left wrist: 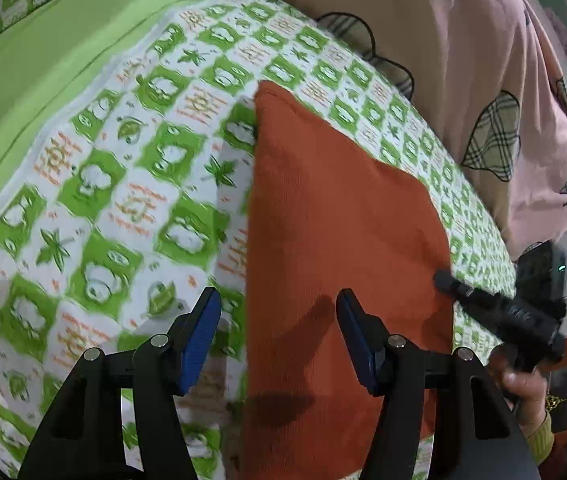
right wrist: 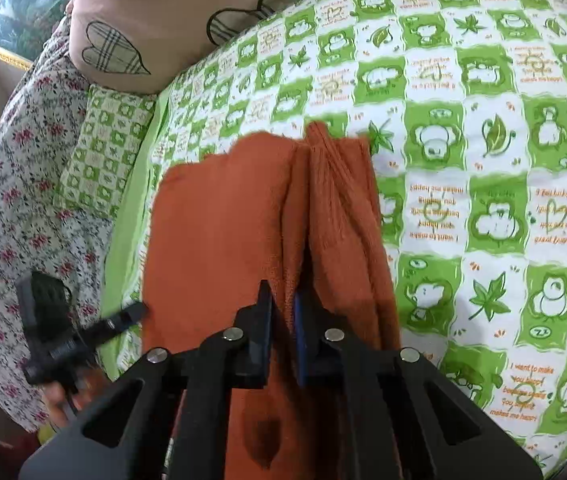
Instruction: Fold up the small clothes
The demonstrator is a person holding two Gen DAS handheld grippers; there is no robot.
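An orange knitted garment (left wrist: 343, 240) lies flat on the green and white patterned bedspread (left wrist: 123, 184). My left gripper (left wrist: 277, 312) is open and empty, hovering over the garment's left edge near its near end. In the right wrist view my right gripper (right wrist: 283, 312) is shut on a lifted fold of the orange garment (right wrist: 223, 232), which bunches up and hangs from the jaws. The right gripper also shows in the left wrist view (left wrist: 443, 278) at the garment's right edge. The left gripper shows in the right wrist view (right wrist: 139, 310) at the garment's left edge.
A pink pillow with plaid leaf patches (left wrist: 503, 80) lies at the head of the bed. A plain green sheet band (left wrist: 23, 80) runs along the bedspread's edge. A floral quilt (right wrist: 23, 184) and a small patterned pillow (right wrist: 103, 152) lie at the left.
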